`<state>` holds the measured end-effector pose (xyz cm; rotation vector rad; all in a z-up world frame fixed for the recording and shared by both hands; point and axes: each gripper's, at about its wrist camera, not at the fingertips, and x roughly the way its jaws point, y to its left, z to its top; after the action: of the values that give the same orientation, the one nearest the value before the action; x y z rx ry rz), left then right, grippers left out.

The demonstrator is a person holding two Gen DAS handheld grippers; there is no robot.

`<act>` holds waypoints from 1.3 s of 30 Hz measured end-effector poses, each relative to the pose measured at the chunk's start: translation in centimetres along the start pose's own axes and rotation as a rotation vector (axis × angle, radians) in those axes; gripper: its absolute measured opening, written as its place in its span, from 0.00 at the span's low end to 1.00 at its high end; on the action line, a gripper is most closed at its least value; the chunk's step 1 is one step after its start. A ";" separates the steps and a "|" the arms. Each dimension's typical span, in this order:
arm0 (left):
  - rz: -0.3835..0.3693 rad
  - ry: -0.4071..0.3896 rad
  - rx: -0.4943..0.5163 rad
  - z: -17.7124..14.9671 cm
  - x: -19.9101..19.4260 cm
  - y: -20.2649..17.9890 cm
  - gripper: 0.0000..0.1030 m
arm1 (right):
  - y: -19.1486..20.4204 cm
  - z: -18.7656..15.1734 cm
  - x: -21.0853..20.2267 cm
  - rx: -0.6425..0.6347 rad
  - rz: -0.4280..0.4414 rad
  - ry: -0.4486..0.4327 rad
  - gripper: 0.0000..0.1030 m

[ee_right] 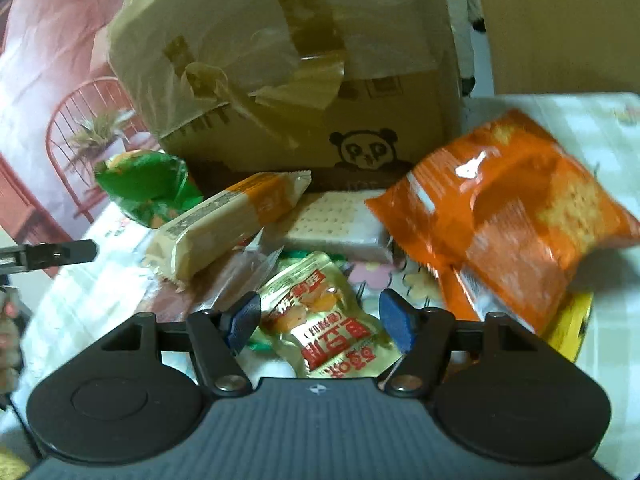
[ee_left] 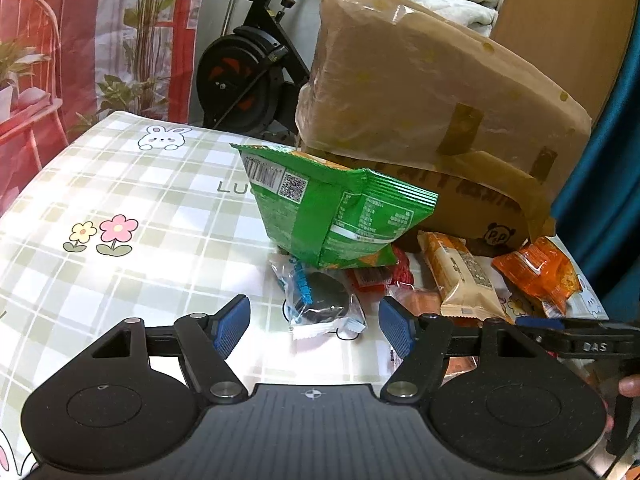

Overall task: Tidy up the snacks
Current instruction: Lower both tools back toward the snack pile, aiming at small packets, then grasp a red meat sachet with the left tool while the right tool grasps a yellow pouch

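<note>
My left gripper (ee_left: 314,326) is open just above the checked tablecloth (ee_left: 120,200). A clear-wrapped dark cookie (ee_left: 320,304) lies just ahead of its blue pads (ee_left: 232,324), untouched. Behind the cookie a green snack bag (ee_left: 336,208) leans on the snack pile. My right gripper (ee_right: 320,322) is open around a gold snack packet (ee_right: 320,320) lying on the table, a pad close on either side. Around it lie a cream-and-orange bar (ee_right: 224,224), a white cracker pack (ee_right: 336,220) and a big orange bag (ee_right: 512,220). The right gripper's finger (ee_left: 580,340) shows at the left view's right edge.
A taped cardboard box (ee_left: 420,80) with a panda print (ee_right: 368,152) stands behind the pile, its flap up. An exercise bike (ee_left: 248,72) stands beyond the table's far edge. A yellow item (ee_right: 572,320) peeks from under the orange bag. Bare cloth lies to the left.
</note>
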<state>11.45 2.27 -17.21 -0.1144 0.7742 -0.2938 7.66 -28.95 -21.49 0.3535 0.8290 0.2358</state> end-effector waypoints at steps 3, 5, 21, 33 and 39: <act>-0.012 0.000 0.003 -0.3 0.0 -0.2 0.71 | -0.1 -0.7 -0.6 0.048 0.041 0.016 0.67; -0.016 0.004 0.004 -0.5 0.0 -0.3 0.71 | 0.2 -1.3 -0.9 0.065 0.075 0.027 0.67; -0.044 0.022 0.042 -1.5 -0.4 -0.7 0.68 | 7.1 -3.3 0.2 -0.293 -0.215 0.072 0.61; -0.085 0.035 0.066 -1.6 -0.2 -1.7 0.60 | 6.0 -3.1 -0.6 -0.215 -0.221 0.028 0.49; -0.127 0.049 0.079 -1.5 0.2 -3.2 0.59 | 5.8 -3.5 -2.8 -0.174 -0.250 -0.035 0.48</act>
<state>9.80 -0.84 -17.75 -0.0829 0.8039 -0.4486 2.81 -23.82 -19.53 0.0892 0.8033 0.0673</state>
